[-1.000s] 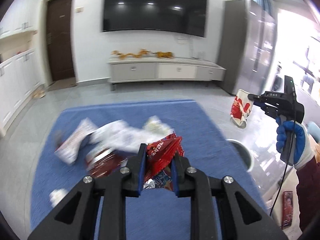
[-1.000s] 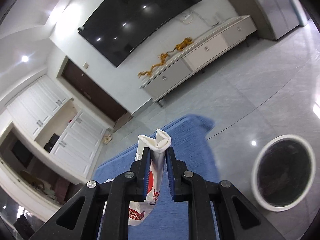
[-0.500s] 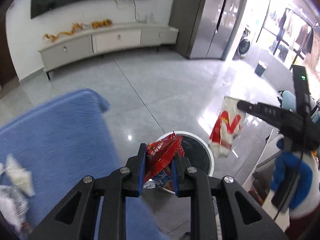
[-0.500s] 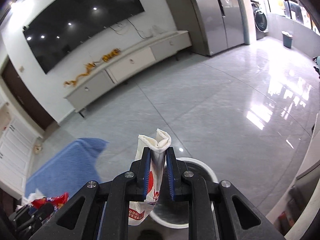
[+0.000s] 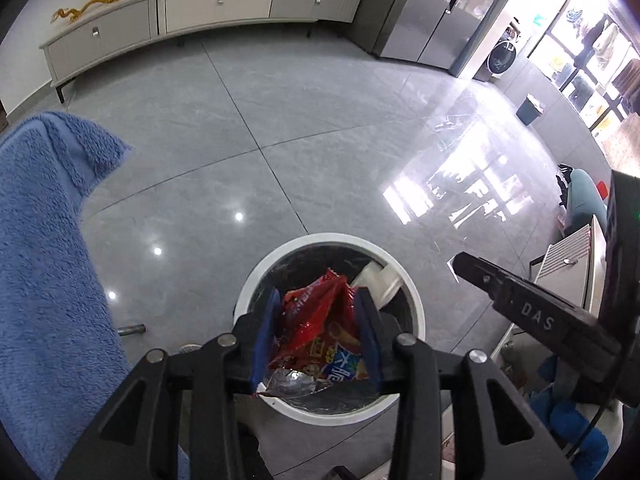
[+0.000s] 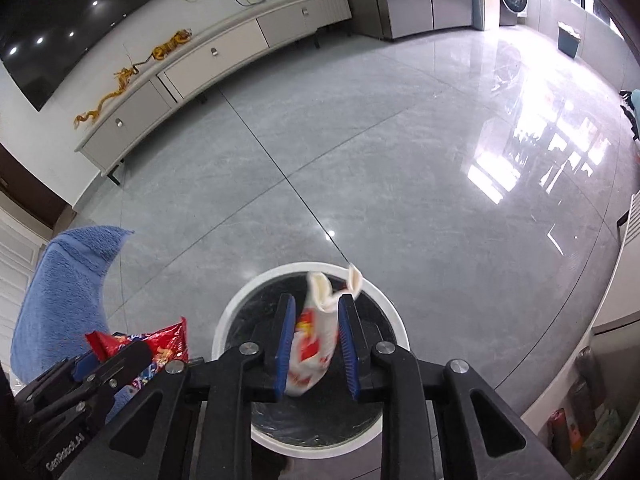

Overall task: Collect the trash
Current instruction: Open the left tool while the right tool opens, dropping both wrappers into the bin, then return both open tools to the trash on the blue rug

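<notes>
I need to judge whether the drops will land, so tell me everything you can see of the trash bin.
The trash bin is round, with a thick white rim and a dark, glossy lining like a black bag. It stands upright on the grey tiled floor, open, no lid in view, apart from the blue towel. Something white lies against its inner wall. Both grippers hang over its mouth, jaws opening: the left gripper around a red snack wrapper, the right gripper around a white and red bag.

Glossy grey tiled floor [image 5: 320,128], long white cabinet [image 5: 192,12], perhaps sunlit windows [image 5: 592,40].
</notes>
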Tool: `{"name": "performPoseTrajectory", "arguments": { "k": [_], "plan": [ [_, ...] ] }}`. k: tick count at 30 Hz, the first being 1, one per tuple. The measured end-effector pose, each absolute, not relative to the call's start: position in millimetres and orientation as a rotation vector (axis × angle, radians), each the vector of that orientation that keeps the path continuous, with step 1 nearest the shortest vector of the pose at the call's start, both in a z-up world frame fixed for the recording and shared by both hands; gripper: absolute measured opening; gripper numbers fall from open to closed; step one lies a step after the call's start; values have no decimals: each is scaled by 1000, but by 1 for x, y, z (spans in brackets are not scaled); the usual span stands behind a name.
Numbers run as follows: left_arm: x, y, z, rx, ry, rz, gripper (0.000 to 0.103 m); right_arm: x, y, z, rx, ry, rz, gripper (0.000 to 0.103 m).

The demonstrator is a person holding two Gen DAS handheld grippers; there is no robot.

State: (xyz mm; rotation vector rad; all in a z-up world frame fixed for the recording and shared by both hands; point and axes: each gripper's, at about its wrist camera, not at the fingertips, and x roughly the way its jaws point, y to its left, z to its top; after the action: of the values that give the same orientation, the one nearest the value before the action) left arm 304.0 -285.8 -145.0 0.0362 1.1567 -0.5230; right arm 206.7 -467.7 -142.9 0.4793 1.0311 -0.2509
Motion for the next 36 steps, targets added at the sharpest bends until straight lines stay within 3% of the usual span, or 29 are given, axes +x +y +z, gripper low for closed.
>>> {"name": "performPoseTrajectory", "arguments": {
  "k": [4, 8, 12, 15, 21, 36],
  "plan": [
    [305, -285, -150, 23, 1169, -539, 37, 203, -472, -146, 497, 1038, -257, 23],
    [304, -285, -141, 14, 1156, -552, 53, 192, -475, -122, 511, 988, -242, 23],
    [303, -289, -134, -5, 1147, -575, 53, 170, -476, -70, 502, 890, -213, 24],
    [303, -289, -129, -12, 1141, -581, 53, 151, -477, -33, 492, 817, -199, 34],
    [295, -276, -117, -20, 1120, -581, 54, 118, -473, 28, 493, 695, -151, 34],
    [244, -196, -4, -39, 870, -483, 54, 84, -427, 82, 449, 603, -37, 34]
  ]
}}
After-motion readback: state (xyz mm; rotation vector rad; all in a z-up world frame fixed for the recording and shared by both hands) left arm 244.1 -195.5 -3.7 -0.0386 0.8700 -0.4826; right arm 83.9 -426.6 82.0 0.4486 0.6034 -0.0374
